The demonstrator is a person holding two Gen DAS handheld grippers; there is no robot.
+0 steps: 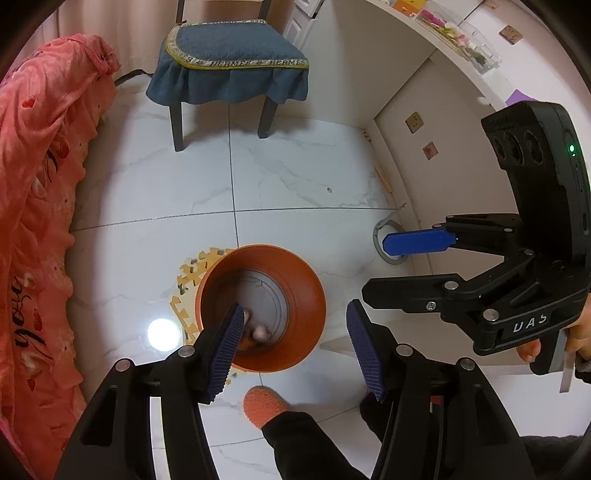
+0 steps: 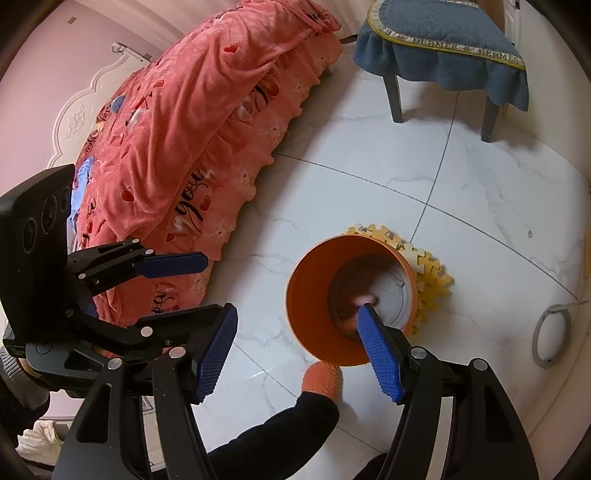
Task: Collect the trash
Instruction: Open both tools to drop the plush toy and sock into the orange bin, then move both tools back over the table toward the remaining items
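A chair (image 1: 229, 55) with dark legs and a blue cushion cover stood on the white marble floor (image 1: 295, 177), and a big pink blanket with red hearts (image 2: 192, 122) hung down to the floor well apart from it. Yellow foam puzzle mats (image 2: 428, 266) lay flat on the tiles, and a grey ring (image 2: 550, 336) lay near the wall. A white shelf (image 1: 417, 33) held small colourful things I could not make out, and a foot in a fuzzy orange sock (image 1: 264, 406) stood on the floor.
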